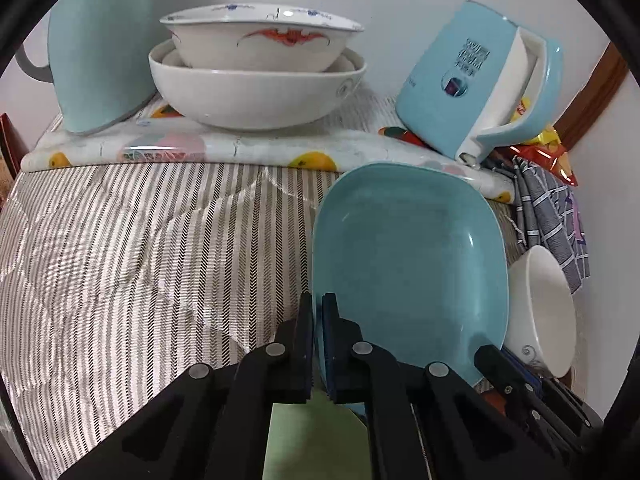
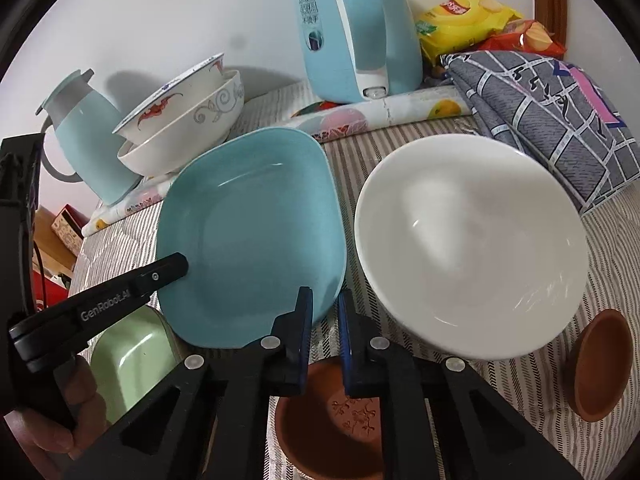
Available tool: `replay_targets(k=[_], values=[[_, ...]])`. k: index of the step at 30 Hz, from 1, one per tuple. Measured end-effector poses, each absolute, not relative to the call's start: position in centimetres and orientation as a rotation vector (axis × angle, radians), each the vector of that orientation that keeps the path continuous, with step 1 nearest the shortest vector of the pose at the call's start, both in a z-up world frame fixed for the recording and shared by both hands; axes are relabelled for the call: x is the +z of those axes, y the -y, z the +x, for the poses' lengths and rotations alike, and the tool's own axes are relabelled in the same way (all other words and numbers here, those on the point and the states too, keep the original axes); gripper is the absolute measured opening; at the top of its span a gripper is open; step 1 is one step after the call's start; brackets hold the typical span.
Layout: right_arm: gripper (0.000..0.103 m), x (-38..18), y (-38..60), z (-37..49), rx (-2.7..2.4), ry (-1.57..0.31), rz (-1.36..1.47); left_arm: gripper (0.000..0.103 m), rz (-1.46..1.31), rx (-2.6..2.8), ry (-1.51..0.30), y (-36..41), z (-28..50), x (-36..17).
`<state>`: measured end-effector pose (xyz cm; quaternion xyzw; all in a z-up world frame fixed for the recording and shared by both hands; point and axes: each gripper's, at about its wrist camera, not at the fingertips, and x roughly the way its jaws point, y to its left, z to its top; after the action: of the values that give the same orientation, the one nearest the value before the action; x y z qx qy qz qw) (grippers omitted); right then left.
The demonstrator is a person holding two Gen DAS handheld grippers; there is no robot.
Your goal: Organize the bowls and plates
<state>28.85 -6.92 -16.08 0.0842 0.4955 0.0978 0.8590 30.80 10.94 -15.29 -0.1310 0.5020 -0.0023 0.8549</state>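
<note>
The glossy blue plate (image 1: 408, 264), squarish with rounded corners, sits tilted on the striped quilt (image 1: 140, 248); the left gripper (image 1: 318, 312) pinches its near rim, pads tight on it, pointing steeply down; the right gripper (image 2: 325, 312) stands narrow with nothing between its pads, just beside a smooth round white bowl (image 2: 468, 248); a brown clay bowl (image 2: 320, 428) lies below it.

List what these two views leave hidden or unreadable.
- Left wrist view: green dish mostly hidden under the left tool; shape unclear.
- Right wrist view: brown pot masked by the right tool and bottom edge.
- Both views: stacked bowls, interiors hidden by their own walls.
</note>
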Motion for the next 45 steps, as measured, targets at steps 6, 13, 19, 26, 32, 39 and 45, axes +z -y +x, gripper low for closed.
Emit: replay_targets(k=[6, 13, 19, 26, 32, 39, 45], values=[[0.010, -15.2, 7.5, 28.4, 0.220, -1.027, 0.227, 0.005, -0.285, -0.007, -1.032, -11.4, 29.9, -14.2], [0.010, -13.5, 7.3, 27.3, 0.230, -0.995, 0.223, 0.005, -0.281, -0.006, -1.001, -11.6, 28.8, -12.2], [0.010, -12.4, 7.2, 26.0, 0.241, -0.980, 0.229, 0.005, -0.293, 0.003, -0.986, -11.6, 27.3, -11.0], [0.010, -11.0, 7.3, 23.8, 0.252, -0.962, 0.225, 0.005, -0.293, 0.010, -0.963, -11.5, 24.9, -9.4], [0.009, -9.7, 7.7, 21.6, 0.256, -0.938, 0.221, 0.005, -0.293, 0.009, -0.943, -11.1, 22.7, -8.2], [0.009, -8.6, 8.2, 19.1, 0.263, -0.917, 0.221, 0.005, -0.296, 0.014, -0.926, -10.8, 20.3, -7.3], [0.009, -8.1, 8.3, 17.4, 0.274, -0.907, 0.228, 0.005, -0.299, 0.022, -0.914, -10.9, 18.4, -6.8]])
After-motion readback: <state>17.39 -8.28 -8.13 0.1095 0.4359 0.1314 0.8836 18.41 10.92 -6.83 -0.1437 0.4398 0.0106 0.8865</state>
